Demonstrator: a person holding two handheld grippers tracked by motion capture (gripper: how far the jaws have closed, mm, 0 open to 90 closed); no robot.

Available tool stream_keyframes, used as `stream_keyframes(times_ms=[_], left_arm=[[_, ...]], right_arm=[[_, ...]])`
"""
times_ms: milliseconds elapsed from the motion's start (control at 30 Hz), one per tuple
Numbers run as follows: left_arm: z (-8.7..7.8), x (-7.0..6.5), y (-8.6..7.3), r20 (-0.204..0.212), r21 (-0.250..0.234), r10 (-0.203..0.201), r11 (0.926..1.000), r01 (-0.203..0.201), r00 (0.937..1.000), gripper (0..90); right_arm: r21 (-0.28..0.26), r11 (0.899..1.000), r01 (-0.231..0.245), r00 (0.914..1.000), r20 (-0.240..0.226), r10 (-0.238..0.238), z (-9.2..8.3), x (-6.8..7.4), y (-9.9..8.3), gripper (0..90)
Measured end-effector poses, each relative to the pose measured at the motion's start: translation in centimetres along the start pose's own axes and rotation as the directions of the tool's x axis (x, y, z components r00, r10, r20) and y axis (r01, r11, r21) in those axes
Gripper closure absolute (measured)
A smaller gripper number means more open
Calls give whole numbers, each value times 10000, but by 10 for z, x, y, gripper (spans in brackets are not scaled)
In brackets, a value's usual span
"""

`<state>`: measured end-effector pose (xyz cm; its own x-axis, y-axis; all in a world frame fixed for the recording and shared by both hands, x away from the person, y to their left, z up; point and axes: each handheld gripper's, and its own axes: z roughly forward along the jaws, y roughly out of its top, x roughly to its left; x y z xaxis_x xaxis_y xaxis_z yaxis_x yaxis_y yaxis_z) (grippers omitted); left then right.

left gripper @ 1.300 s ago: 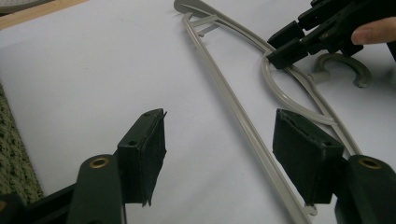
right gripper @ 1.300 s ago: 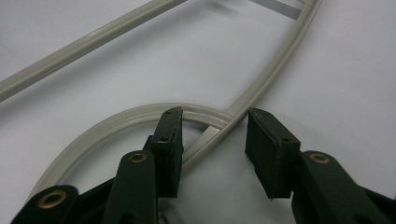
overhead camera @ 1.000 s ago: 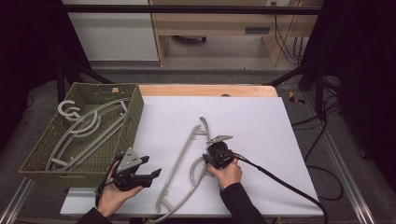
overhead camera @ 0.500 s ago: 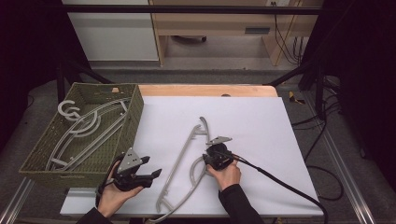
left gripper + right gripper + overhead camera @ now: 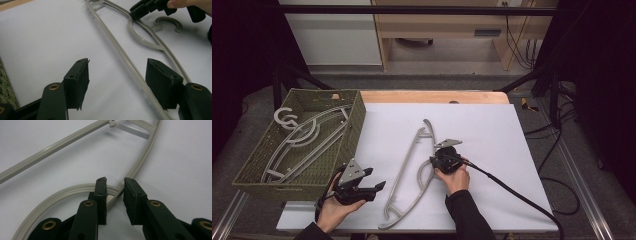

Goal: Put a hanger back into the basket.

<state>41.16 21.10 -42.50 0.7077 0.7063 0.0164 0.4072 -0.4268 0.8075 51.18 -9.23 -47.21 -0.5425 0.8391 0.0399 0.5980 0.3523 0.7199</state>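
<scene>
**Right tongs narrowing on the hanger's curved bar**

A grey plastic hanger (image 5: 412, 175) lies flat on the white surface (image 5: 512, 130), slanting from the middle toward the near edge, its hook end farther from the person. The right tongs (image 5: 115, 195) sit over the hanger where its inner loop meets the outer bar. Their jaws have just been closing and now stand a narrow gap apart with the bar between them — the pads do not yet look pressed on it. The left tongs (image 5: 117, 82) hover low near the near-left corner, jaws wide apart, holding nothing; the hanger's long straight bar runs beneath them. A woven basket (image 5: 354, 120) with more hangers (image 5: 297, 140) in it stands at the left edge of the surface.

What could go wrong from here, as I judge it:

- The bar is thin, rounded and smooth. If the pads close on its edge and not squarely across it, it could squirt out sideways.
- The grip point is well off the hanger's middle, so on lifting the long end may swing down, drag on the surface or twist between the pads.
- A swinging hanger could catch the basket rim — or snag on the hangers already inside.
</scene>
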Motion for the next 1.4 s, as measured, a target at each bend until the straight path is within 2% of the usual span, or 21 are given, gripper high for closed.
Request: stream_keyframes(times_ms=[133, 233, 267, 333, 467, 567, 633, 733, 767, 867, 900, 1000, 1033, 1067, 1133, 1233, 1300, 1400], left_arm=[[0, 0, 0, 10, -6, -16, 10000, 16, 10000, 352], [-1, 1, 0, 4, -36, -6, 10000, 6, 10000, 352], [-1, 1, 0, -4, -43, -17, 10000, 17, 10000, 352], [-2, 1, 0, -12, -67, -42, 10000, 42, 10000, 352], [-2, 0, 1, -18, -57, -20, 10000, 20, 10000, 352], [-2, 0, 0, -19, -3, 17, 10000, -17, 10000, 351], [-2, -1, 0, -15, -12, 17, 10000, -17, 10000, 351], [-2, -1, 0, -8, -20, 7, 10000, -7, 10000, 351], [-2, 0, 0, -8, -20, 1, 10000, -1, 10000, 351], [-2, 0, 0, -1, -2, 13, 10000, -13, 10000, 353], [-2, 0, 0, 10, 5, 3, 10000, -3, 10000, 356], [-2, 0, 0, 24, 7, -15, 10000, 15, 10000, 369], [-2, 0, 0, 24, -1, -21, 10000, 21, 10000, 372], [-2, 0, 0, 16, -6, -14, 10000, 14, 10000, 376], [-2, 0, 0, 1, -17, -14, 10000, 14, 10000, 380], [-2, 1, -1, -38, -5, -29, 10000, 29, 10000, 381], [-1, 2, -1, -44, 24, -10, 10000, 10, 10000, 381], [-1, 1, -1, -39, 35, -23, 10000, 23, 10000, 381]], right_arm=[[-210, 9998, -27, 10000, 0, 27, 3, -4, 1, 729], [-445, 9989, 178, 9998, 73, -175, -4, 0, -1, 678], [-641, 9978, 142, 9997, -203, -155, -10, 3, -2, 645], [-854, 9962, 144, 9987, -473, -185, -22, 11, -4, 584], [-976, 9923, 768, 9888, -1201, -883, -47, 36, -19, 410], [-1044, 9909, 847, 9813, -1640, -1012, -56, 52, -30, 377], [-1009, 9914, 832, 9764, -1905, -1013, -57, 61, -38, 408], [-856, 9926, 863, 9709, -2164, -1030, -55, 67, -44, 436], [-893, 9914, 957, 9683, -2224, -1135, -54, 69, -45, 488], [-829, 9890, 1222, 9496, -2800, -1409, -52, 72, -47, 715], [-811, 9888, 1255, 9486, -2820, -1436, -51, 73, -47, 777], [-517, 9858, 1599, 9361, -3090, -1680, -44, 78, -48, 897], [-462, 9852, 1648, 9314, -3213, -1708, -41, 79, -49, 900], [-340, 9857, 1650, 9304, -3264, -1669, -40, 79, -50, 900], [-445, 9832, 1768, 9236, -3376, -1814, -39, 79, -50, 900], [-267, 9834, 1795, 9242, -3379, -1779, -40, 80, -49, 900], [-239, 9788, 2035, 9180, -3430, -1993, -39, 81, -48, 900], [-110, 9729, 2310, 9172, -3312, -2215, -36, 87, -46, 900]])
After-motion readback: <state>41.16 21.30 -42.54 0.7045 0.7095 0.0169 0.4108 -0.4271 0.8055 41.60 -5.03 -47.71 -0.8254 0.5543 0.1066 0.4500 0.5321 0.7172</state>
